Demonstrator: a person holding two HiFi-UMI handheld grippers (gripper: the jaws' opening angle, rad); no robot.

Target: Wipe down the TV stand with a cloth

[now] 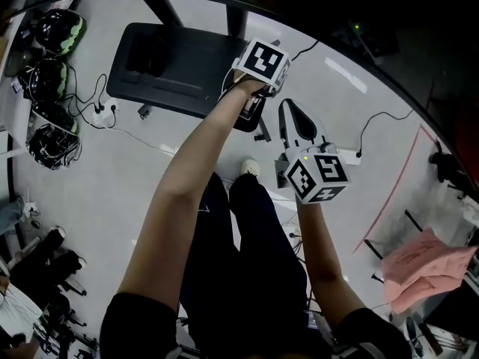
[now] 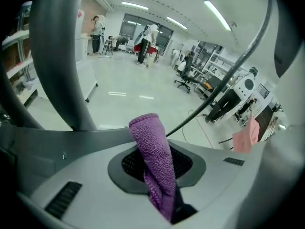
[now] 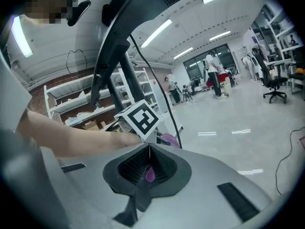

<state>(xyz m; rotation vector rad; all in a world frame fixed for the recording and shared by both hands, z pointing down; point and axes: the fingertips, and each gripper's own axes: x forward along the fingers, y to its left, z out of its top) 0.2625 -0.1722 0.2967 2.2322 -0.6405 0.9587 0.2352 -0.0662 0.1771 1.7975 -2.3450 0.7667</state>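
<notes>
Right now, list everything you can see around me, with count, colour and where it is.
TV stand base: one, black, floor, upper left in head view.
helmets: three, black and green, floor, far left.
pink cloth: one, draped at right edge.
cables: several, white and black, across the floor.
purple cloth: one, clamped by the left gripper.
left gripper: one, grey, jaws shut on the cloth.
right gripper: one, grey, jaws together, purple speck in the seam.
arms: two, bare, stretched forward.

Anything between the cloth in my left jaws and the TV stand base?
Nothing visible. The purple cloth, clamped in the left gripper, is right at the dark TV stand base's edge; the right gripper is off to one side.
</notes>
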